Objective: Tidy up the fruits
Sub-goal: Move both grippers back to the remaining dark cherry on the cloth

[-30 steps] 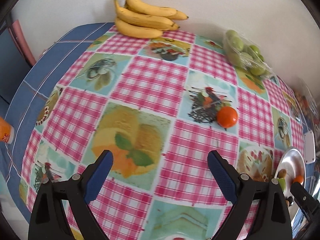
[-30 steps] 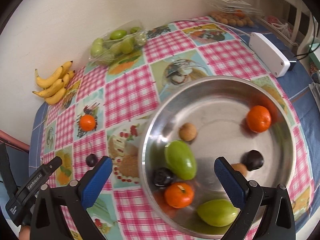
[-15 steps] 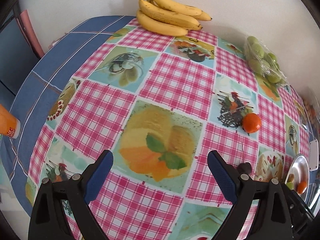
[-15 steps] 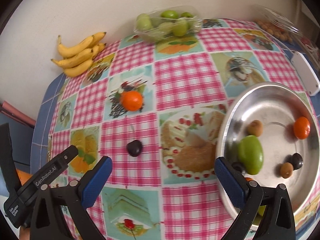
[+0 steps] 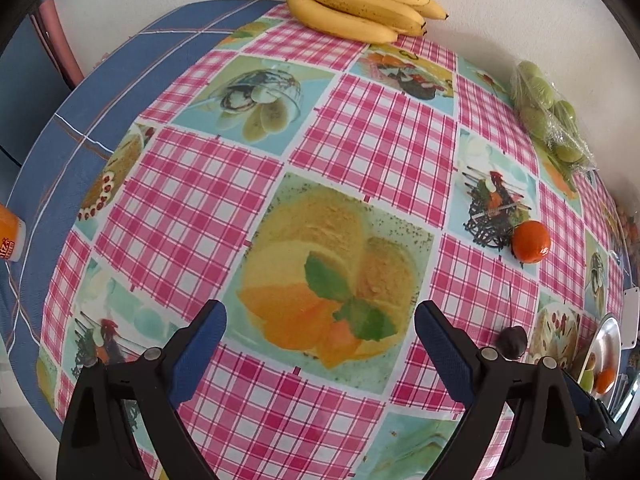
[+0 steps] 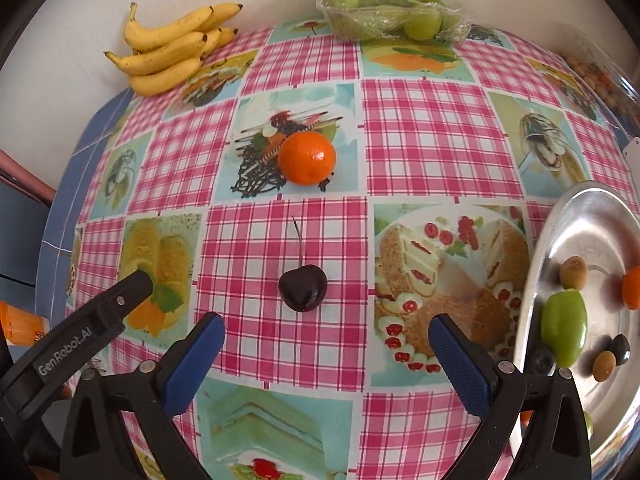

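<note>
My right gripper (image 6: 326,354) hovers over the checked surface (image 6: 432,128) with jaws wide and empty. A dark cherry (image 6: 303,288) lies on the cloth just ahead, centred between them, its stem pointing away. A tangerine (image 6: 307,157) sits farther back. The steel bowl (image 6: 592,216) at right holds a green plum (image 6: 564,328) and other small fruit. My left gripper (image 5: 320,338) hangs with jaws wide and empty over the cloth. Bananas (image 5: 356,4) lie against the wall
</note>
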`<state>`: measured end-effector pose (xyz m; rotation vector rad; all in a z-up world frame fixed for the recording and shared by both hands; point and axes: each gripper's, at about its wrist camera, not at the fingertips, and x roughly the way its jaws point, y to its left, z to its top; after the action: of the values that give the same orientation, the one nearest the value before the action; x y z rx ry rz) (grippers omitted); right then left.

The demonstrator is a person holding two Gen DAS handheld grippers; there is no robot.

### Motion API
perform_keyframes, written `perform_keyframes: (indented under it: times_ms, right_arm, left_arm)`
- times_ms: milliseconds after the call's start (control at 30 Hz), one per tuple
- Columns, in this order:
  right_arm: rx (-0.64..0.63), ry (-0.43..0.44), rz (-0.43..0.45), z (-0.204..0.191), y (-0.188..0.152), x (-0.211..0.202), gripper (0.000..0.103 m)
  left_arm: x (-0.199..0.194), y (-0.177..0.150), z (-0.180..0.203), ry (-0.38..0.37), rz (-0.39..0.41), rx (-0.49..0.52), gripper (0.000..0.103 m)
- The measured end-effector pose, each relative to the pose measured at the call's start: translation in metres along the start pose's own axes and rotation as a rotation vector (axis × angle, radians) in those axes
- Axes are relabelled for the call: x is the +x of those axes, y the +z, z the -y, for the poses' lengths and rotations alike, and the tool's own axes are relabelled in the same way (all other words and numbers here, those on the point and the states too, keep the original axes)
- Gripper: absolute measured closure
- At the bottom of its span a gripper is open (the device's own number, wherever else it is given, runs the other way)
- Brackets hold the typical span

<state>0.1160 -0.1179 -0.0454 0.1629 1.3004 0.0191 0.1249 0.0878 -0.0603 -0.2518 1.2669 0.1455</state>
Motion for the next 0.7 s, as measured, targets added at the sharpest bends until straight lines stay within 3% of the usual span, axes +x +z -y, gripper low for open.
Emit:
perform_keyframes:
  times_ms: [267,533,700]
  right_arm:
    - [-0.001,-0.021,-0.021,-0.003,0.006,0.020,0.000]
    - [-0.042,-0.116,-0.031,-0.012,0.013,0.032,0.000]
    - [-0.003,-0.131,-0.045,-0.017,0.020,0.040,0.000]
  left_arm:
    - [0.013,0.007,0.005,0.013,-0.021,0.011,0.008]
    - [0.018,0.010,0.005,0.026,-0.022,0.014,0.008]
    - [0.019,0.013,0.007,0.023,-0.011,0.019,0.008]
